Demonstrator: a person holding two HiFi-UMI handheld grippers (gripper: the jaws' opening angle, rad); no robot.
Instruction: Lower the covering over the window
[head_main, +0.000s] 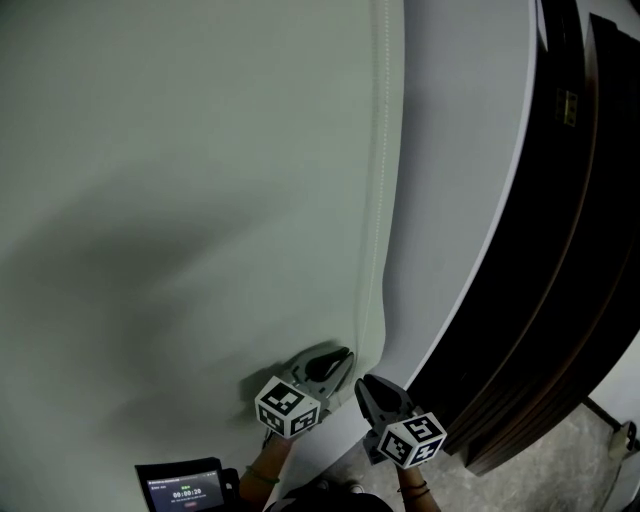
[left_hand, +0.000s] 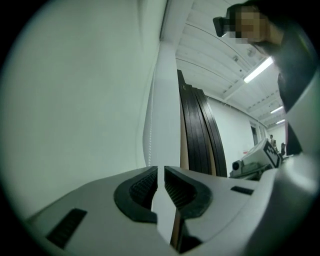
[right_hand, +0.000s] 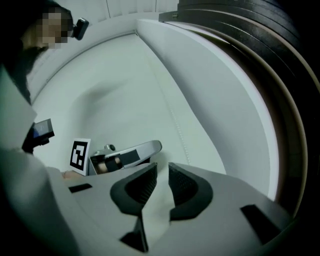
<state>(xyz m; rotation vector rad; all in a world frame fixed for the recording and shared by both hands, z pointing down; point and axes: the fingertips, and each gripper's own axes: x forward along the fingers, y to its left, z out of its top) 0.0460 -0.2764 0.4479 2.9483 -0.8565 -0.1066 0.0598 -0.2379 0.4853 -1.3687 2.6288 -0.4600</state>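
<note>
The pale covering (head_main: 180, 200) hangs flat and fills the left of the head view. A white bead chain (head_main: 378, 200) runs down its right edge. My left gripper (head_main: 345, 355) sits at the chain's lower end. Its jaws stand a narrow slit apart, and in the left gripper view (left_hand: 161, 170) only the white frame shows through; the chain (left_hand: 148, 140) hangs just left of them. My right gripper (head_main: 365, 385) is close to the right of it. In the right gripper view (right_hand: 162, 167) its jaws are parted with nothing between them, facing the covering and chain (right_hand: 175, 120).
A white frame strip (head_main: 460, 180) borders the covering on the right. A stack of dark panels (head_main: 560, 250) leans beside it. A small screen with a timer (head_main: 185, 488) shows at the bottom, and grey floor (head_main: 560, 470) lies bottom right.
</note>
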